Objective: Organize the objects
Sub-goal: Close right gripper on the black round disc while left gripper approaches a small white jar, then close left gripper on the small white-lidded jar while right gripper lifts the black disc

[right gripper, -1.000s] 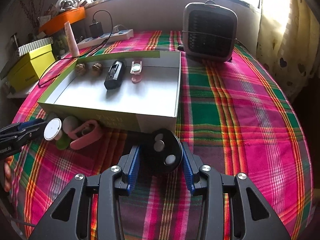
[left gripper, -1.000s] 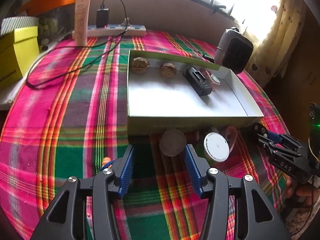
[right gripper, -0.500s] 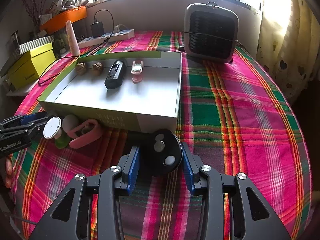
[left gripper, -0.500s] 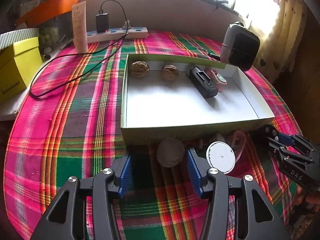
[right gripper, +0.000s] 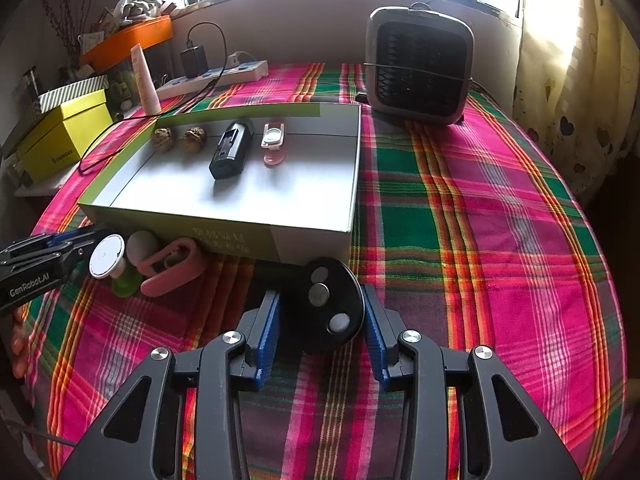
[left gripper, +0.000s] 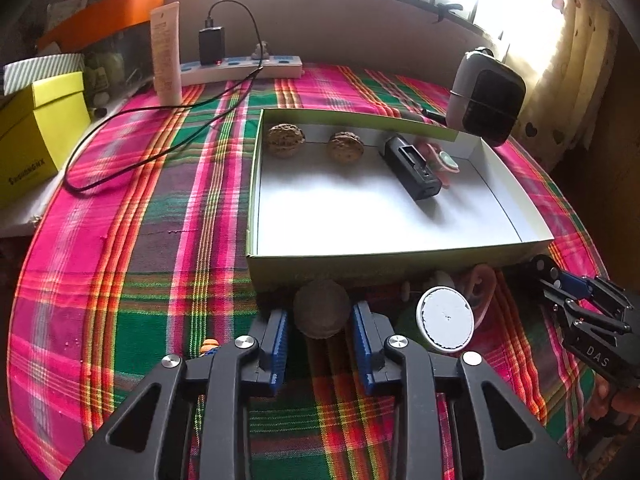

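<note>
A grey round ball (left gripper: 322,314) lies on the plaid cloth against the front wall of the shallow green-and-white box (left gripper: 400,254). My left gripper (left gripper: 320,340) is closing, and its blue pads (left gripper: 278,340) now meet the ball's sides. My right gripper (right gripper: 322,324) is shut on a black round disc (right gripper: 328,304) with silver studs, just in front of the box's near right corner (right gripper: 312,240). Inside the box lie two walnuts (left gripper: 285,140), a black charger (left gripper: 412,168) and a small pink item (left gripper: 444,160).
A white-capped green piece (left gripper: 445,322) and a pink clip (right gripper: 172,266) lie between the two grippers. A small heater (right gripper: 418,66) stands behind the box. A power strip (left gripper: 240,70), a cable, a tube (left gripper: 166,52) and a yellow box (left gripper: 36,132) are at the far left.
The left jaws have narrowed from wide apart to close against the grey ball, after edging a little nearer the box. The right gripper and its disc have not moved.
</note>
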`<action>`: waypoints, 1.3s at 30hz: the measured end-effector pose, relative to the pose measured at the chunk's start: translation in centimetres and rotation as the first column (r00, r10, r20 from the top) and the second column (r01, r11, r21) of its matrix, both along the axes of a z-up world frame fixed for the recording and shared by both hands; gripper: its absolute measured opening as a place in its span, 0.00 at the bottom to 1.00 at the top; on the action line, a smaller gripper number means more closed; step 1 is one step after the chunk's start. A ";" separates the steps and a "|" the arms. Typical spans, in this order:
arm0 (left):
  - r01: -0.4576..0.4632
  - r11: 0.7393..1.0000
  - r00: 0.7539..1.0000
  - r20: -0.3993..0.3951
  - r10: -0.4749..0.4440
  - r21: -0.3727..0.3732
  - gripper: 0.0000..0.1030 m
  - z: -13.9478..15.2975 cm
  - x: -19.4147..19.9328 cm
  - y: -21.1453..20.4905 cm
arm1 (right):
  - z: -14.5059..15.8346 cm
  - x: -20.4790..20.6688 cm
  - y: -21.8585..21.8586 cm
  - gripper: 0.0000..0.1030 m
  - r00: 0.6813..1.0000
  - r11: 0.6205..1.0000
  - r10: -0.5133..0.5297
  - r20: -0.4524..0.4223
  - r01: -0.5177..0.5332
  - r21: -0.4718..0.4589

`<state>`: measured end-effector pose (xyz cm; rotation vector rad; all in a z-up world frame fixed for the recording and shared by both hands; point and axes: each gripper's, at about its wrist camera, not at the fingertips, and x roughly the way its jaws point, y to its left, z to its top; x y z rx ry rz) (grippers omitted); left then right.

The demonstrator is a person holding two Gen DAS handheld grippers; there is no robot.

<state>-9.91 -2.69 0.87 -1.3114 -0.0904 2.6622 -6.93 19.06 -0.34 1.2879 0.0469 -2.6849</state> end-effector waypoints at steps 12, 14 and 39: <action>-0.003 1.000 1.000 0.000 0.003 0.000 0.26 0.0 0.4 0.0 | 0.1 0.5 0.1 0.35 1.000 1.000 0.001 -0.011 -0.001 -0.005; -0.003 1.000 1.000 0.000 0.003 0.002 0.26 0.0 0.3 -0.1 | 0.1 0.5 0.2 0.35 1.000 1.000 0.000 -0.013 0.000 -0.008; -0.014 1.000 1.000 -0.019 0.014 -0.012 0.25 0.6 1.3 -0.3 | 0.7 1.0 -0.1 0.35 1.000 1.000 0.009 -0.026 -0.010 -0.028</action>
